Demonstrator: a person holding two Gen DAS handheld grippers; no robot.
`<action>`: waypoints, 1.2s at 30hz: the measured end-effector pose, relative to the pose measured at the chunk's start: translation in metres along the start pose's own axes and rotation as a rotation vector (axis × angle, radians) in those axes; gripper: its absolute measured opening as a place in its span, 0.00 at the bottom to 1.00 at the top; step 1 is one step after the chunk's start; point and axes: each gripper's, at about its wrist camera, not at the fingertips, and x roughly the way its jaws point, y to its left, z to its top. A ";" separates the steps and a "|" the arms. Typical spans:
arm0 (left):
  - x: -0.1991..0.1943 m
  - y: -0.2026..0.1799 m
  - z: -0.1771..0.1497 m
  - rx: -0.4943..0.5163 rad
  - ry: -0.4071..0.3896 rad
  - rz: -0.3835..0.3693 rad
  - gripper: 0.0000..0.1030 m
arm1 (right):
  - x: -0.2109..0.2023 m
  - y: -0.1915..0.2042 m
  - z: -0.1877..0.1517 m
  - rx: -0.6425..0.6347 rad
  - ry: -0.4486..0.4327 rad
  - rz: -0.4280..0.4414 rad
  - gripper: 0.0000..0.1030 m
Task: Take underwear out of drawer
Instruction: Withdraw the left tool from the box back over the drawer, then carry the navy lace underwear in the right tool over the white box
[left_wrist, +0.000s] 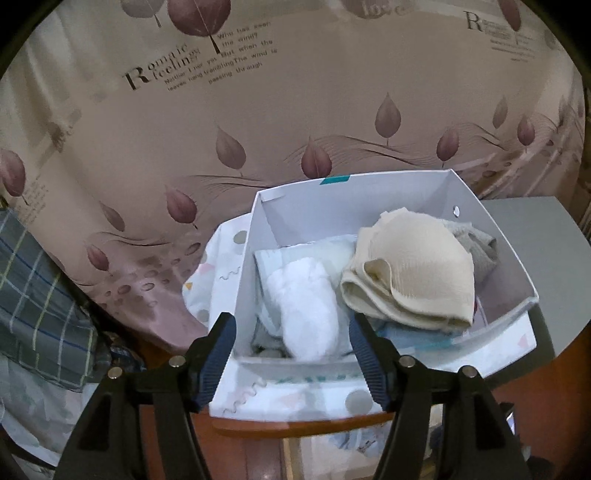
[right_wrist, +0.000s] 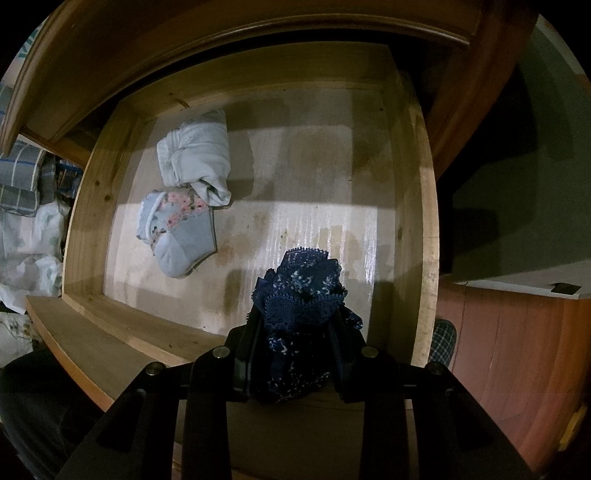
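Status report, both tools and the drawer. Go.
Right tool shut on navy lace underwear over drawer. Left tool open over white bin. Nothing blocking.

The open wooden drawer (right_wrist: 413, 206) has a pale, stained lining; on it, towards ten o'clock, lies a rolled white garment (right_wrist: 195, 155), and touching it at its seven o'clock a grey floral piece (right_wrist: 181, 236); elsewhere a white box (left_wrist: 436, 192) rests on a wooden top (left_wrist: 295, 424).

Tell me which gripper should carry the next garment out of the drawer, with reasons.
Right. The right gripper is already shut on the navy lace underwear above the wooden drawer. The left gripper is open, empty, and faces the white storage box instead.
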 end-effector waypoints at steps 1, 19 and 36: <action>-0.004 0.000 -0.007 0.001 -0.003 0.006 0.63 | 0.000 0.000 0.000 -0.001 0.000 -0.001 0.28; 0.063 0.011 -0.184 -0.142 0.164 0.094 0.63 | -0.003 0.007 -0.002 -0.054 -0.053 -0.019 0.28; 0.109 0.015 -0.227 -0.210 0.204 0.075 0.63 | -0.024 0.015 -0.001 -0.091 -0.155 -0.021 0.28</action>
